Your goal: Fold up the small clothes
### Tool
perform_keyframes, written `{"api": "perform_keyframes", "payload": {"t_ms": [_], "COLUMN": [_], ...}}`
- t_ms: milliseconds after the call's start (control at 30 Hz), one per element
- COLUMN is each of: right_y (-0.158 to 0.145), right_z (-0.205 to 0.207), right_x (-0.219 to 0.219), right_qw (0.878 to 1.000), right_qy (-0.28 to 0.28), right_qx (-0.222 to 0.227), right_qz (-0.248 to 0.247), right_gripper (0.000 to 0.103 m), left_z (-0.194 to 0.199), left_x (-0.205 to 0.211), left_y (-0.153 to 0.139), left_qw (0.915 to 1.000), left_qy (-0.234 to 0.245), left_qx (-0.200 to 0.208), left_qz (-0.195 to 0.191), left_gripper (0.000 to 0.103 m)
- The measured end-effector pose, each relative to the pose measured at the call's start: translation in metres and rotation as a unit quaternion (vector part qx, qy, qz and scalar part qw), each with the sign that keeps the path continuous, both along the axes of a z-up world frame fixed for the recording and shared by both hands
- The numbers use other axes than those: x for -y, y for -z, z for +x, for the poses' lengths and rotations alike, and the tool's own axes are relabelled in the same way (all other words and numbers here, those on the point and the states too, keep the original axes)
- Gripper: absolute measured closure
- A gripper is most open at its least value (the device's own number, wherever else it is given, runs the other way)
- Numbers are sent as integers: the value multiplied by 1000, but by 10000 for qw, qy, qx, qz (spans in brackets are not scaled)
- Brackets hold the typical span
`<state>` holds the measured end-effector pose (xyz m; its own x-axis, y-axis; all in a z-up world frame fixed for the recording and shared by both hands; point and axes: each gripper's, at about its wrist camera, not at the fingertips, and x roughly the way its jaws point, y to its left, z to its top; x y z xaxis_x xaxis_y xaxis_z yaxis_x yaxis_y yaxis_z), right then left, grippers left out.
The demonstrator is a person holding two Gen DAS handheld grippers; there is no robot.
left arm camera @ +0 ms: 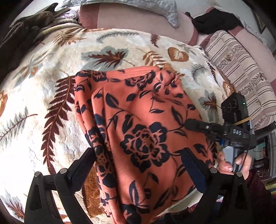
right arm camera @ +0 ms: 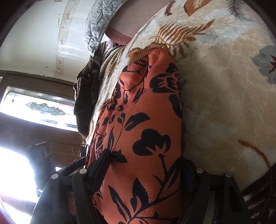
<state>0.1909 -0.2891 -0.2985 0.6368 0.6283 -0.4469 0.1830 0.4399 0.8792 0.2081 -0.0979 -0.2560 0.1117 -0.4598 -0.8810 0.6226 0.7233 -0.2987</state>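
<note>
Garment (left arm camera: 143, 131) (lower end) cut off

Between the jaws of the left gripper (left arm camera: 138, 165), matt black plastic with dull metal pins, an orange floral garment (left arm camera: 141, 124) is lying as soft, faintly napped cloth. Beyond the jaws a plush, fleecy leaf-print blanket (left arm camera: 51, 72) is spreading out, and a glossy quilted grey cover (left arm camera: 155, 6) is catching light.

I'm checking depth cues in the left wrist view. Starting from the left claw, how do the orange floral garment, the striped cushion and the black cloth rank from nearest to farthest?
1. Orange floral garment: between the left claw fingers, centre.
2. Striped cushion: right side, beyond the leaf-print blanket.
3. Black cloth: top right, behind the cushion.
</note>
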Motion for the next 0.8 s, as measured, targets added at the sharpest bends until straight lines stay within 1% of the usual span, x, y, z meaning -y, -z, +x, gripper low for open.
{"api": "perform_keyframes", "payload": {"t_ms": [67, 100, 167, 200, 267, 300, 367, 533, 600, 667, 733, 800], "right_y": [3, 5, 9, 10, 12, 13, 14, 12, 10, 8, 6, 5], "right_z": [-2, -3, -6, -8, -10, -11, -12, -13, -12, -11, -11, -11], "right_x": [4, 6, 10, 11, 13, 14, 14, 14, 12, 10, 7, 6], "right_qw": [9999, 9998, 9995, 9993, 9990, 9989, 9988, 9990, 9992, 9994, 9996, 9996], "right_qy": [-39, -52, -79, -96, -139, -153, -164, -176, -138, -94, -48, -8], "right_qx": [-9, -19, -39, -43, -35, -36, -46, -68, -74, -54, -41, -10], "right_qz": [135, 192, 305, 362, 428, 442, 450, 402, 363, 321, 289, 290], "right_gripper": [30, 32, 35, 35, 37, 39, 39, 38, 38, 37, 37, 36], "left_z": [1, 2, 4, 4, 3, 3, 3, 8, 9, 11, 14, 17], "left_x": [9, 14, 19, 23, 28, 30, 30, 23, 17, 4, -13, -30], "left_y": [-5, -2, 14, 24, 42, 46, 46, 43, 41, 38, 38, 44], "left_qw": [10000, 9998, 9987, 9980, 9957, 9956, 9964, 9977, 9984, 9985, 9973, 9950], "left_qy": [63, 114, 160, 225, 341, 350, 330, 113, -31, -236, -481, -600], "left_qx": [68, 90, -26, -115, -46, -22, -11, -280, -306, -382, -522, -798], "left_qz": [23, 158, 480, 571, 855, 866, 784, 608, 485, 299, 186, 2], "left_gripper": [4, 4, 4, 4, 4, 4, 4, 4, 8, 15, 15, 15]}}
